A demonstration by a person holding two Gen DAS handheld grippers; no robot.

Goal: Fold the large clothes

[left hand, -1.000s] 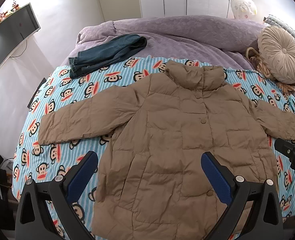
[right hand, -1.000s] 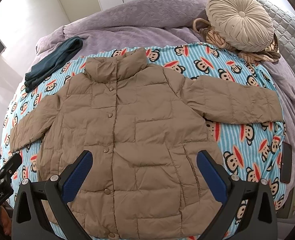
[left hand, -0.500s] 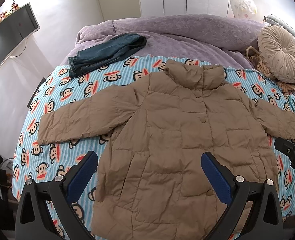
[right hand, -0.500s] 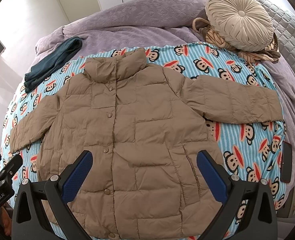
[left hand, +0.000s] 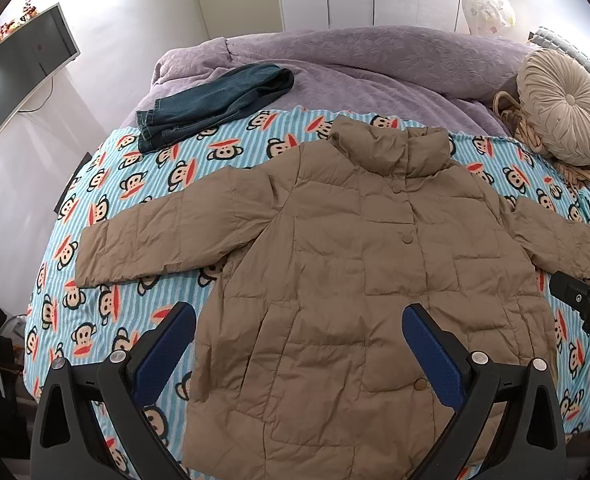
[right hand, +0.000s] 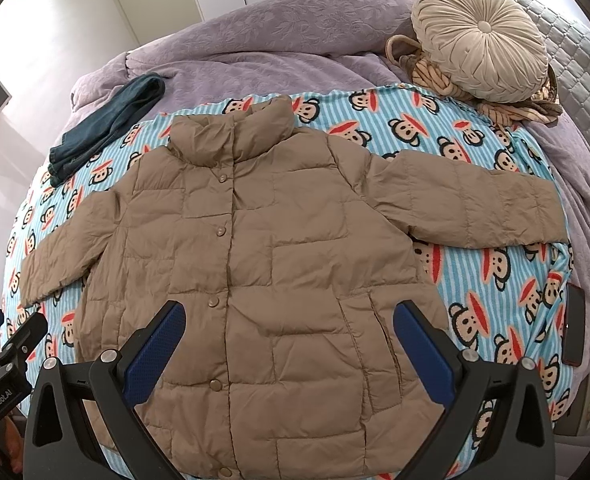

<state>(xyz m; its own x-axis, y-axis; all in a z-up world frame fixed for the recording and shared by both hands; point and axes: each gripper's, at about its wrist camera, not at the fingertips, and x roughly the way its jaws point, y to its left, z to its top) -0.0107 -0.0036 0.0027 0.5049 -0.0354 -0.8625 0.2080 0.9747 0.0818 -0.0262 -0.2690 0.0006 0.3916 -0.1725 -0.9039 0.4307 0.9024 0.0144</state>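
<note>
Almost nothing has changed over the last second: my view of the jacket (left hand: 335, 280) sits where it sat a moment ago, give or take a sliver of drift, and no fold has been started. I read that as a pause to line up before the first move, not as progress.

The jacket lies flat on the monkey-print blanket (left hand: 107, 320) on the bed, front up and buttoned, collar pointing away from me, both sleeves spread out to the sides. The hem is nearest me, partly hidden under my own hardware.

My left gripper (left hand: 299, 344) hovers over the lower left part of the jacket with its fingers wide apart and nothing between them. My right gripper (right hand: 289, 340) hovers over the lower middle, likewise spread wide and empty. Neither touches the fabric as far as I can tell (the fisheye makes height hard to judge).

So the whole job is still ahead. My guess for the first step is bringing a sleeve (right hand: 475, 208) in across the chest, which means moving out to a cuff and pinching it. The padding looks puffy and slippery, so I expect it to spring back and need pressing down.

Off to the far side, a pair of jeans (left hand: 215, 100) lies on the purple quilt (left hand: 375, 60), and a round cushion (right hand: 479, 32) sits near the headboard, both well apart from the jacket. A phone (right hand: 574, 324) lies at the blanket's right edge.
</note>
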